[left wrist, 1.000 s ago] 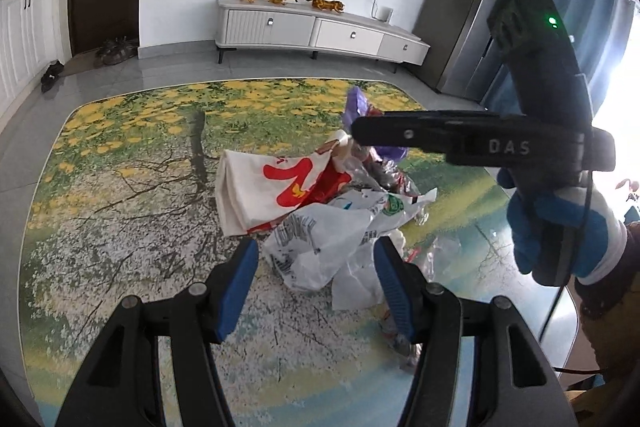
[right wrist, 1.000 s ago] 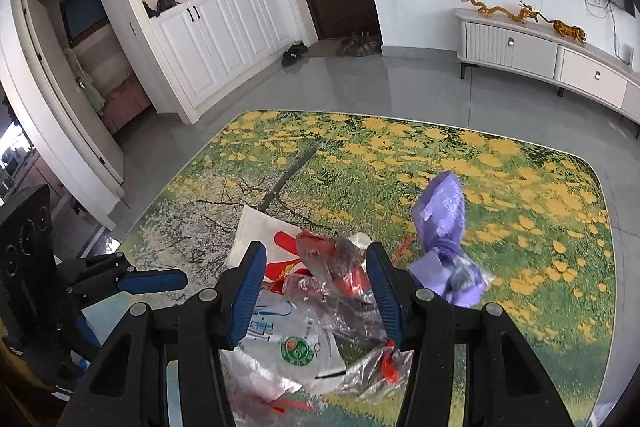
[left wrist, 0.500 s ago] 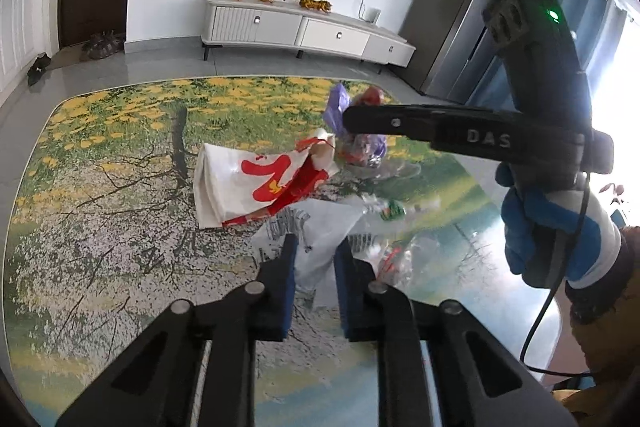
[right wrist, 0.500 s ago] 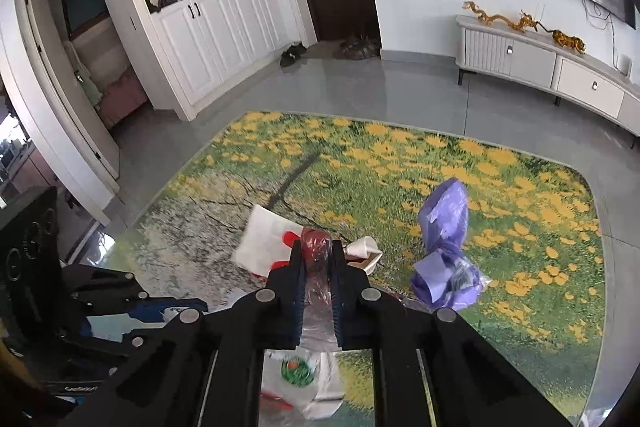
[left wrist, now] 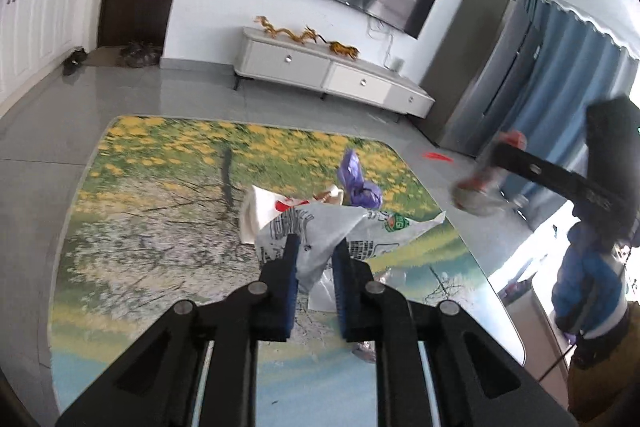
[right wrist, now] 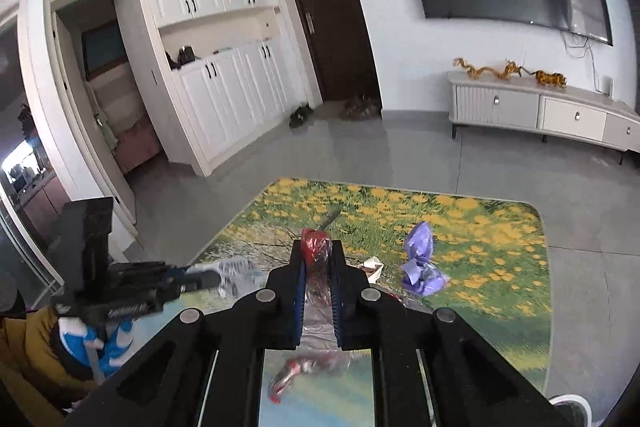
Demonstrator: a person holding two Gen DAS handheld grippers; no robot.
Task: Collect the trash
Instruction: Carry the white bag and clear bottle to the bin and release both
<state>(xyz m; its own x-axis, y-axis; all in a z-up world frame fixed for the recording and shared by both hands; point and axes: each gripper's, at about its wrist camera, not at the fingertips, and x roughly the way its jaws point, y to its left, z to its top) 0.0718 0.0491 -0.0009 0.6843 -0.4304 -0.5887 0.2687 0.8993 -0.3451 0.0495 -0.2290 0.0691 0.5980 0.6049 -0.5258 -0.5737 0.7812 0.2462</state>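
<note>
Both your grippers have risen off the rug [left wrist: 168, 227], fingers just clenched: left gripper [left wrist: 314, 259] grasping the white bag [left wrist: 316, 227], right gripper [right wrist: 318, 269] the clear wrapper [right wrist: 317, 255]. Purple bag [right wrist: 420, 263] lies right of them.

bright daylight from the right, fisheye-bent edges, slight motion blur.

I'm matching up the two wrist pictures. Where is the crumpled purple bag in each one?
Left wrist: the purple bag lies on the flowered rug, above centre, beyond the white bags.
Right wrist: it lies on the rug right of centre, right of the shut fingers.
Shared landmark: the white TV cabinet.
</note>
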